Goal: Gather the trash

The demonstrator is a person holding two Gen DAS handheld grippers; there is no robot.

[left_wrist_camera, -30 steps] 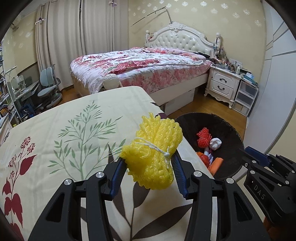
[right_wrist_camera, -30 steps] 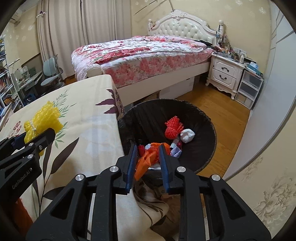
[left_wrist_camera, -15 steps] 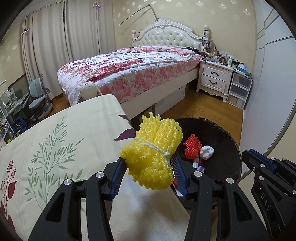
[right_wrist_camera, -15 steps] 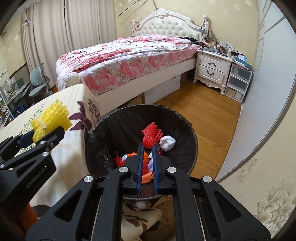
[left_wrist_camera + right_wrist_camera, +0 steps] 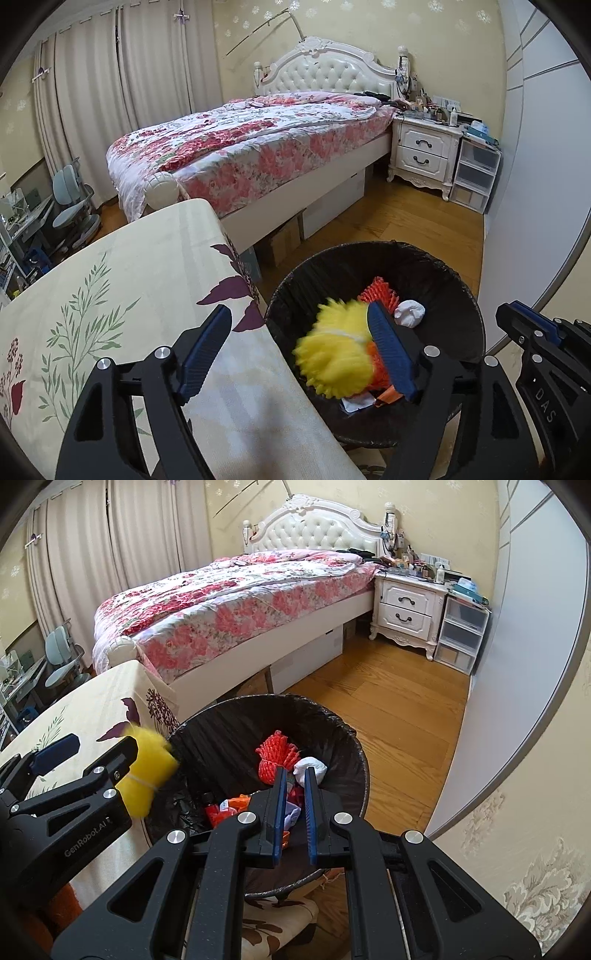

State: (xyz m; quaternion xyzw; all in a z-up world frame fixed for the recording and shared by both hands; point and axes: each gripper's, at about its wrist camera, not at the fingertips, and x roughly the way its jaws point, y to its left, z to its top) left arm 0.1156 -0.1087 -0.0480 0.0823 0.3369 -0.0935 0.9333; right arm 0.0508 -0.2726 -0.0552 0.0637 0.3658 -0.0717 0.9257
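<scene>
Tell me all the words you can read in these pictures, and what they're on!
"GenRobot.AI": on the black plastic left gripper, seen from the right wrist.
"DAS": on the black plastic right gripper, seen from the left wrist; any further letters are hidden.
Bottles on the white bedside cabinet: labels too small to read.

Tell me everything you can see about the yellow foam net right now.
The yellow foam net is a bunched sleeve of soft bumpy mesh, tied around its middle with thin white string. It is motion-blurred, above the near-left rim of the black-lined trash bin. The left claw has just been opening; its jaws stand wide, the left finger clear of the net. Whether the right finger still touches it cannot be told. In the bin lie a red foam net and a white wad.
</scene>
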